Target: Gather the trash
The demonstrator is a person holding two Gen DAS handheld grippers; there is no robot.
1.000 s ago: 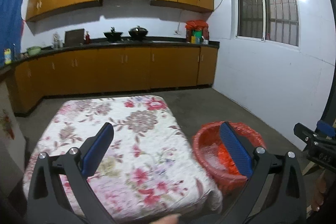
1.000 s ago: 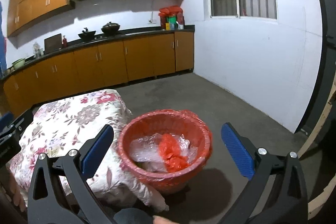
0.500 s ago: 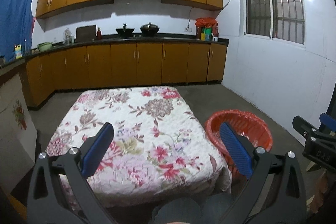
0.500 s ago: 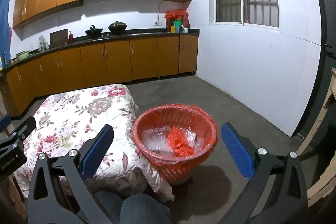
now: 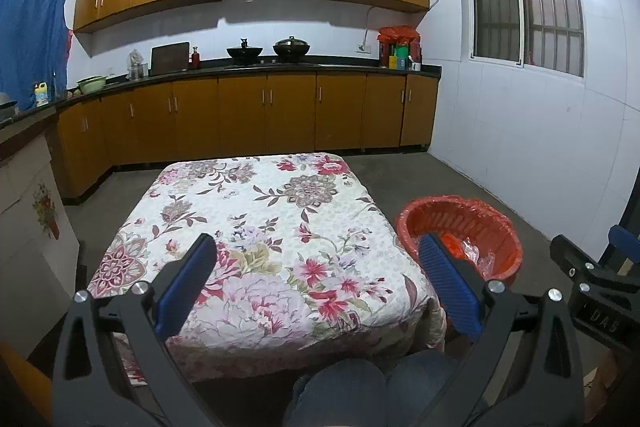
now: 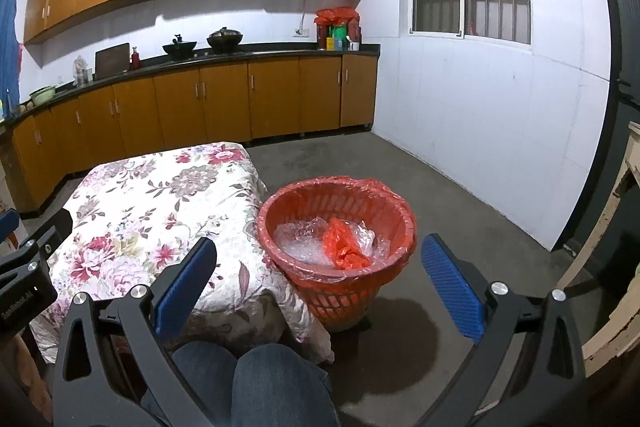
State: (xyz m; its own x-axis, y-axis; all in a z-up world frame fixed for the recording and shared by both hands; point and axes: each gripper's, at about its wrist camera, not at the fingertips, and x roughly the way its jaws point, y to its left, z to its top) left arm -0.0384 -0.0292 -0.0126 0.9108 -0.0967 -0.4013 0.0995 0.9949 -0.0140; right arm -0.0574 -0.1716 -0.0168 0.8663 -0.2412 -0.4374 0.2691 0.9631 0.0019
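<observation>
A red basket (image 6: 337,227) lined with a red bag stands on the floor right of the table; it also shows in the left wrist view (image 5: 460,239). Inside lie clear plastic wrap (image 6: 298,241) and a crumpled red bag (image 6: 344,247). My left gripper (image 5: 316,259) is open and empty, held back above the near edge of the table with the floral cloth (image 5: 256,227). My right gripper (image 6: 320,259) is open and empty, held above and in front of the basket. No trash shows on the cloth.
The person's knees (image 6: 248,379) sit at the table's near edge. Wooden cabinets and a dark counter (image 5: 260,71) with pots run along the back wall. A white wall (image 6: 480,127) is to the right, a wooden frame (image 6: 616,227) at far right. Grey floor surrounds the basket.
Both grippers have pulled back and up from the table and basket. More of the table, floor and the person's knees shows now. Both stay open.
</observation>
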